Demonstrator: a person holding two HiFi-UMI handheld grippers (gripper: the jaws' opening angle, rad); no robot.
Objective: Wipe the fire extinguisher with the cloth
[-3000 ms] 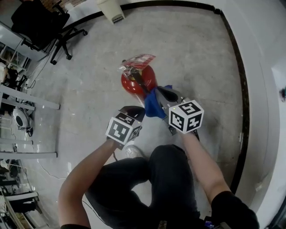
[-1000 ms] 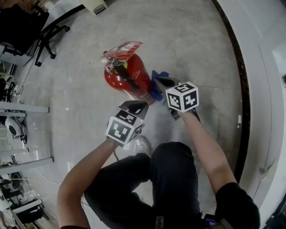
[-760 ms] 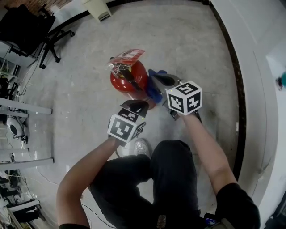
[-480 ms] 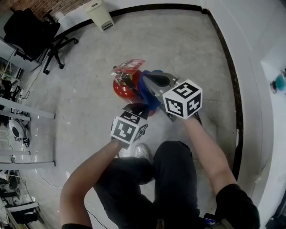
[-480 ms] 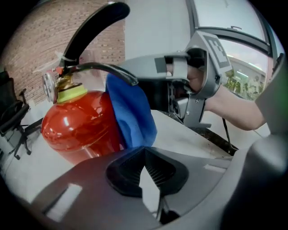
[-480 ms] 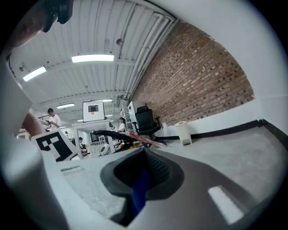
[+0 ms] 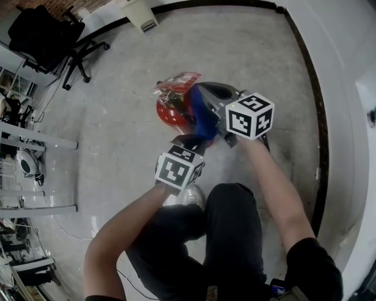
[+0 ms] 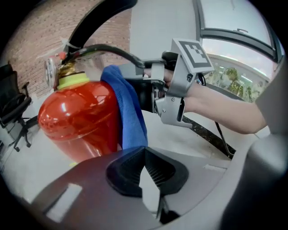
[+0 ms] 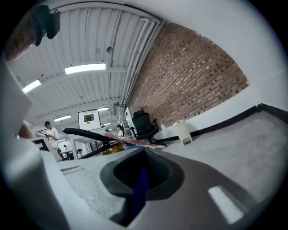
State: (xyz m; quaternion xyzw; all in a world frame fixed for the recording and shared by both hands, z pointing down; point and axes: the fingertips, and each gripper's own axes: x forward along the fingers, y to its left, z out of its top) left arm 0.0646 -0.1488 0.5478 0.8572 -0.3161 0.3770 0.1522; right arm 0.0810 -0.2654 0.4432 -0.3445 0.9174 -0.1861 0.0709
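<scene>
The grey concrete floor (image 7: 117,111) is bare around me, with the most free room ahead and to the left. The white wall (image 7: 346,59) and its black skirting (image 7: 318,117) curve close on my right. Metal racks (image 7: 35,138) and a black office chair (image 7: 50,32) edge the left, and a small white bin (image 7: 141,13) stands by the far wall. The red fire extinguisher (image 7: 169,113) stands upright before my knee. My right tongs (image 7: 201,95) pinch the blue cloth (image 7: 202,117) against its upper right side. My left tongs (image 7: 189,141), closed and empty, hang just beside it.
</scene>
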